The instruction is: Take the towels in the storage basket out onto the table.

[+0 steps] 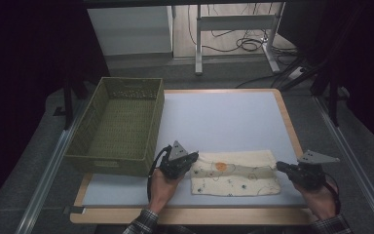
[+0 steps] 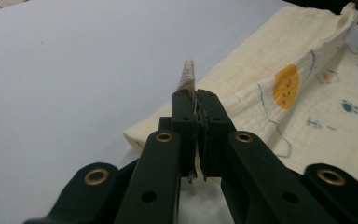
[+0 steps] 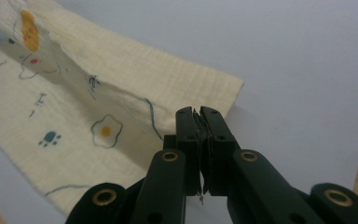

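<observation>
black grippers (image 1: pixel 187 163), brass rivets; plaid sleeves (image 1: pixel 143 222)

High view dim, room edges black; the table (image 1: pixel 233 117) is the brightest patch, evenly lit from above, no glare. Both gripper views brighter and soft. Cloth (image 2: pixel 270 88) sharp mid-frame, blurring far off; it casts a faint shadow. Black jaws slightly soft up close.

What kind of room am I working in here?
Probably a lab or recording workspace, not a home: a white mat on a wooden board, dark curtains around it, and cables trailing on the floor by a metal desk frame behind.
</observation>
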Demonstrator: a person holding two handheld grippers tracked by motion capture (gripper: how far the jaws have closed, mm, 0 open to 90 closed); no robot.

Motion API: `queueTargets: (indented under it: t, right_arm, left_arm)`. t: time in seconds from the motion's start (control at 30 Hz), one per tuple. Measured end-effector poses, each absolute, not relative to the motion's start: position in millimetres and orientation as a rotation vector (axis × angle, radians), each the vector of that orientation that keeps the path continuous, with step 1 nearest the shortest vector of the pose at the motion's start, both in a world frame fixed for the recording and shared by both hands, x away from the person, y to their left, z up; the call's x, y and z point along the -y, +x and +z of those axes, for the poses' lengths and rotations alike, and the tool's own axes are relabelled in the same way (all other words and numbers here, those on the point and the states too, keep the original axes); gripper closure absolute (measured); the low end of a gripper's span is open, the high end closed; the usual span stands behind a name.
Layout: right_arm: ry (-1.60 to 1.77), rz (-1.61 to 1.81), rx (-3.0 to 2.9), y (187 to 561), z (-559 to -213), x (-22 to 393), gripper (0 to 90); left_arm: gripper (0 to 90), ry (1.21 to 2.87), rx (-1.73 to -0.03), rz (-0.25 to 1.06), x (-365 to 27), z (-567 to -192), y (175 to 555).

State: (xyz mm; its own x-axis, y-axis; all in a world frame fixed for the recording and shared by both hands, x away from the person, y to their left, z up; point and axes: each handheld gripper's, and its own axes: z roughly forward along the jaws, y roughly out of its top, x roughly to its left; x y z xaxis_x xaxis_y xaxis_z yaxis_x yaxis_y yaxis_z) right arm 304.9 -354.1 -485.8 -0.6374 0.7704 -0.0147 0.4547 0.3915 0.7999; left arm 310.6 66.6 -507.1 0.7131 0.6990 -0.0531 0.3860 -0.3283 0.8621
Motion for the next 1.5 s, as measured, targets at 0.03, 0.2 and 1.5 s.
queueTargets:
  t: [0.03, 0.2, 1.5]
  right_arm:
    - [1.056, 1.131, -2.277, 299.1, -487.1, 355.1, 86.7]
    - [1.066, 1.127, -2.292, 290.6, -493.4, 356.1, 86.7]
    - [1.087, 1.146, -2.282, 285.7, -489.6, 363.0, 63.5]
  left_arm:
    - [86.7, 1.957, -0.825, 0.403, -66.7, -508.6, 305.8]
    - [86.7, 1.951, -0.808, 0.384, -67.4, -512.8, 293.7]
    - [42.1, 1.921, -0.825, 0.230, -88.9, -510.9, 266.9]
